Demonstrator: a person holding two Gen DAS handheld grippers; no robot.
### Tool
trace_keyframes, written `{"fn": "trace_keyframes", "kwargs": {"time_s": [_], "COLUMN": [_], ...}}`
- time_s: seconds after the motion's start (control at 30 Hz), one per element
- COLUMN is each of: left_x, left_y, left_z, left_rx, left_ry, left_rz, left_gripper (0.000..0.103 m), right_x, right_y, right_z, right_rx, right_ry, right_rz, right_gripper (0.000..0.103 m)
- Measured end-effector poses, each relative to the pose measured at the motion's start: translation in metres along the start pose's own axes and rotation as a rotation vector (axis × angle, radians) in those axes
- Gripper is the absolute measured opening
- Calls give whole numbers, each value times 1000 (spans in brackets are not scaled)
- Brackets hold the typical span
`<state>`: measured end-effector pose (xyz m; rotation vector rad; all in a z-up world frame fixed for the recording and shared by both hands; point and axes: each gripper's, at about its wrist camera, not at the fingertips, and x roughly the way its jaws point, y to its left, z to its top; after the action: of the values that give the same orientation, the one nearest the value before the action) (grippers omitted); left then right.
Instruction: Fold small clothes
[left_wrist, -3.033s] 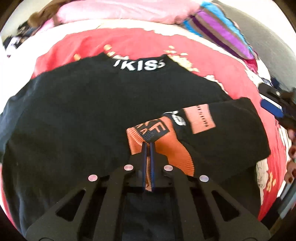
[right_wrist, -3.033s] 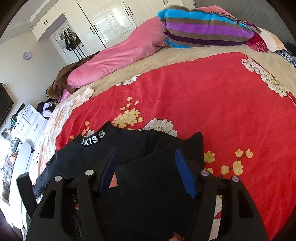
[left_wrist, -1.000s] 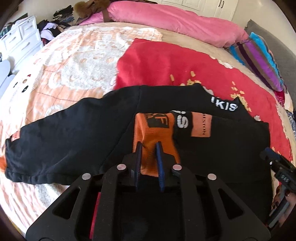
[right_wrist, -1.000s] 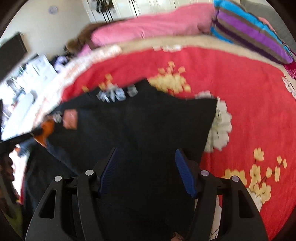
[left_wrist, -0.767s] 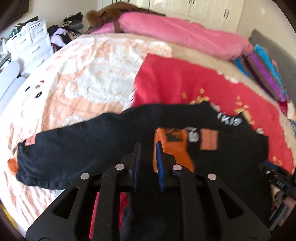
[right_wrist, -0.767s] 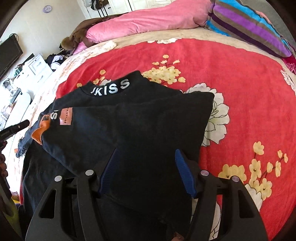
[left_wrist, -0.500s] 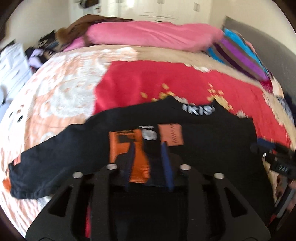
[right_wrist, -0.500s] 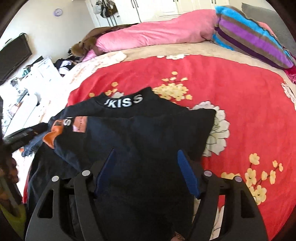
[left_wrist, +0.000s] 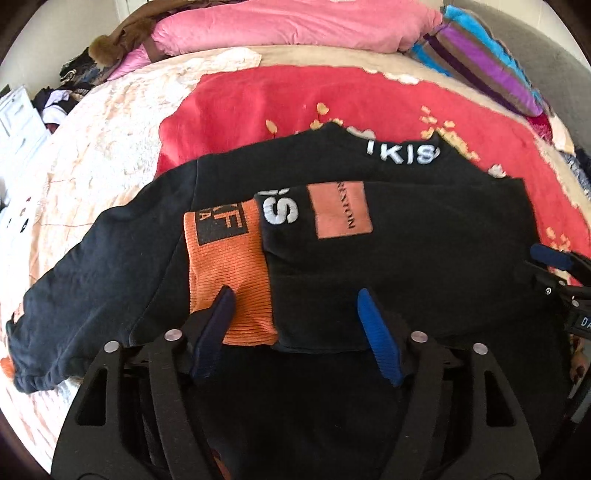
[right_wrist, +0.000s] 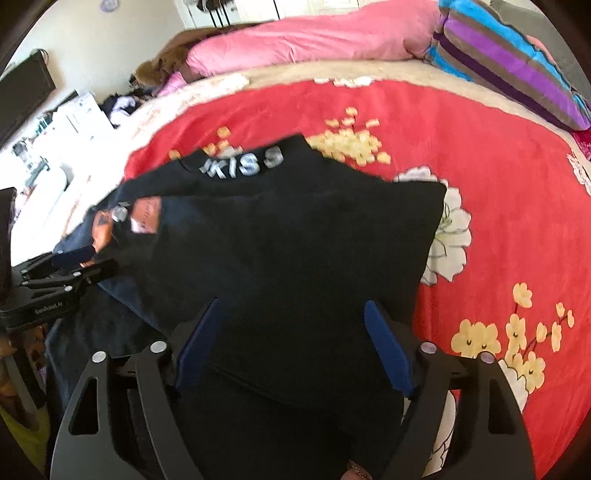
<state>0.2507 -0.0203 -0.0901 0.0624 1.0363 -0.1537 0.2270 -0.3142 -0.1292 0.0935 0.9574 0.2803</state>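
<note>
A black sweatshirt (left_wrist: 424, 258) with white collar letters lies flat on the red flowered blanket (left_wrist: 258, 99). One sleeve is folded across its body and ends in an orange cuff (left_wrist: 229, 258). The other sleeve (left_wrist: 92, 266) stretches out to the left. My left gripper (left_wrist: 295, 299) hovers over the cuff with its jaws opening wide; no pad presses the cloth. My right gripper (right_wrist: 291, 306) hangs over the sweatshirt (right_wrist: 295, 240) near its right fold, jaws also opening, nothing pinched. Each gripper shows at the edge of the other's view.
A pink duvet (left_wrist: 295, 26) and a striped pillow (left_wrist: 480, 62) lie at the head of the bed. White drawers (right_wrist: 74, 114) and piled clothes stand off the bed's left side. A pale patterned blanket (left_wrist: 92, 147) covers the left half.
The left gripper let go of the orange cuff and its jaws spread wide; the sleeve now lies across the body. The right gripper's jaws widened slightly.
</note>
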Motion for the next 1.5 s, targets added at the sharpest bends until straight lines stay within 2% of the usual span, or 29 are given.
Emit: {"fn": "trace_keyframes", "kwargs": {"time_s": [0.07,0.33,0.37,0.4,0.43,0.47,0.57,1.03,1.27,1.37,1.5], "left_x": [-8,-30,-32,-33,-36,-38,-46,-81,-100,-105,-112], "left_y": [2,9,10,12,14,15,20,64,116,138,170], "left_z": [2,10,11,12,13,14,16,13,-5,-15,-28], "left_rx": [-16,-45,-50,-54,-59,-63,-80,-201,-341,-386,-465], "left_ry": [-16,-67,-70,-73,-81,-84,-103,-158,-172,-174,-173], "left_rz": [-23,-16,-10,-8,-4,-3,14,43,80,124,144], "left_gripper": [67,81,91,94,94,94,94,94,94,94,94], "right_x": [-8,-35,-39,-42,-45,-49,-59,-86,-86,-80,-76], "right_y": [2,11,14,15,17,20,28,69,96,117,143], "right_z": [2,9,10,10,11,12,14,27,31,33,35], "right_rx": [0,-36,-43,-47,-53,-60,-76,-109,-119,-135,-172], "right_ry": [-33,-136,-153,-164,-175,-192,-231,-300,-294,-277,-269], "right_rz": [5,-22,-31,-35,-38,-43,-50,-46,-5,29,56], "right_gripper": [84,87,87,87,89,98,98,99,99,99,99]}}
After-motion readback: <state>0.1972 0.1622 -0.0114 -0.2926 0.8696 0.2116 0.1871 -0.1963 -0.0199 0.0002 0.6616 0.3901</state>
